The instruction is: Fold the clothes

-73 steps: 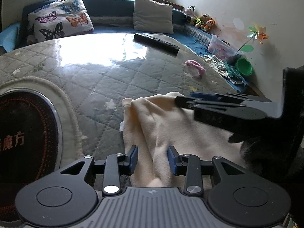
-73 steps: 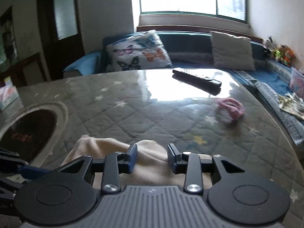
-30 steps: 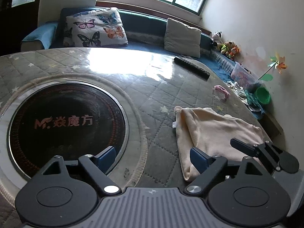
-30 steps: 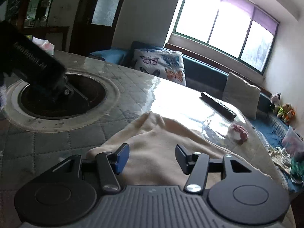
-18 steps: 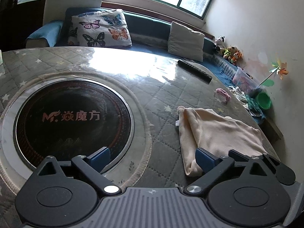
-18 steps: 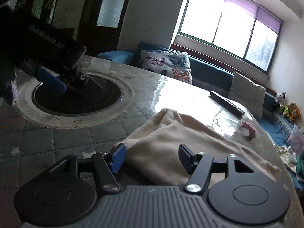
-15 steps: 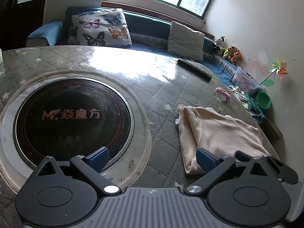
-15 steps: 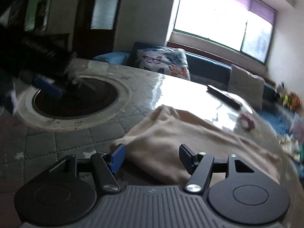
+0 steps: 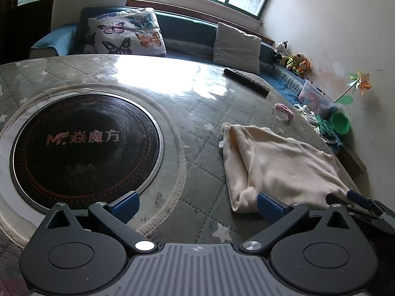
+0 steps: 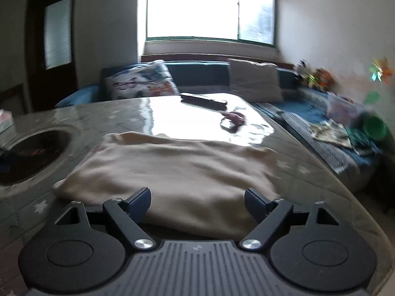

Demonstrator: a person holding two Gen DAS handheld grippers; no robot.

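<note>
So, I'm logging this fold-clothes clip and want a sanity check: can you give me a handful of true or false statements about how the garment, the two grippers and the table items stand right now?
1. The cream garment lies folded on the quilted table. True.
2. The left gripper is clamped on the garment. False: its jaws are spread wide and hold nothing.
3. The right gripper is open, with the garment lying in front of it. True.
4. The black remote rests on top of the garment. False: it lies apart from it, farther back on the table.
5. A small pink item lies on the table between the garment and the remote. True.
6. The garment covers the round black cooktop. False: it lies beside it.
</note>
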